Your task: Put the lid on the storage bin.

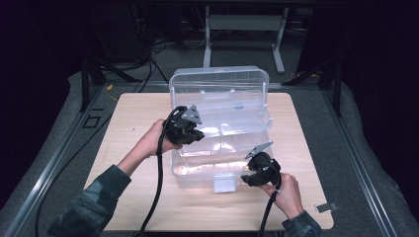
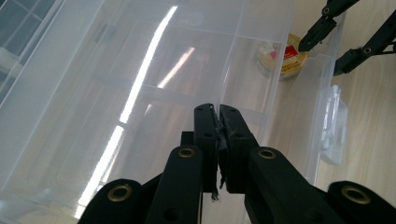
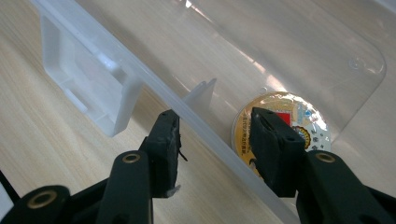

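A clear plastic box [image 1: 197,173] with its lid [image 1: 217,81] raised stands on the wooden table [image 1: 128,123]. My left gripper [image 1: 199,135] is shut at the box's left side, and in the left gripper view the left gripper [image 2: 217,114] hangs over the inside of the box with nothing seen between its pads. A round gold tin [image 3: 289,116] lies in the box's front right corner, where the gold tin [image 2: 282,56] shows through the wall. My right gripper [image 3: 215,119] stands open astride the front wall [image 3: 196,116], one jaw outside and one inside beside the tin. From above, the right gripper [image 1: 245,177] sits at that corner.
A clear latch [image 1: 223,183] hangs on the box's front wall, just left of the right gripper; the same latch [image 3: 88,88] shows close up. Thin dividers [image 2: 233,56] split the box inside. A small metal clip [image 1: 326,207] lies near the table's front right corner.
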Demonstrator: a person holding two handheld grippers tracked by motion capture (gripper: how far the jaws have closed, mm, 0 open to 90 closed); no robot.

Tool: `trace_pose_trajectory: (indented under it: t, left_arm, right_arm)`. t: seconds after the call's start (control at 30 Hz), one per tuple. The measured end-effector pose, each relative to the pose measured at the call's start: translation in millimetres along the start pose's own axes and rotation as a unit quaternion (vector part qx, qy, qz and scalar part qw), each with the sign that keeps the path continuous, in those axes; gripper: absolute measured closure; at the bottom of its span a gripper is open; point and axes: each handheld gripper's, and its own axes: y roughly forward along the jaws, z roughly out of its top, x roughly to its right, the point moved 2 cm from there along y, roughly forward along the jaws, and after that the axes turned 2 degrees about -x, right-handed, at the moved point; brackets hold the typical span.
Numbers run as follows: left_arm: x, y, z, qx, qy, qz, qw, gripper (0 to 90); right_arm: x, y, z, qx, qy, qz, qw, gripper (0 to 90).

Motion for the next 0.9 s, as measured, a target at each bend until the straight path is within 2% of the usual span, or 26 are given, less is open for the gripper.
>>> trace_pose_trajectory:
  t: [0.17, 0.33, 0.6, 0.9]
  left_arm:
    - [4.2, 0.1, -2.1, 0.001, 0.003, -0.003, 1.0000, 86.9]
    - [6.8, 0.0, -3.0, 0.002, 0.007, 0.003, 1.0000, 86.9]
    - [10.8, 0.0, -6.4, 0.004, 0.006, -0.002, 1.0000, 86.8]
    - [16.4, -0.2, -9.1, 0.004, 0.010, 0.005, 0.9999, 86.8]
  right_arm:
    - [0.2, -0.2, 0.0, 0.000, -0.002, 0.000, 1.0000, 53.4]
    - [-0.3, -1.2, -0.2, 0.002, 0.001, 0.002, 1.0000, 53.5]
    - [-1.0, -2.1, -0.2, 0.009, 0.000, 0.002, 1.0000, 53.8]
    - [-1.9, -2.3, -0.4, 0.009, -0.001, 0.003, 1.0000, 53.7]
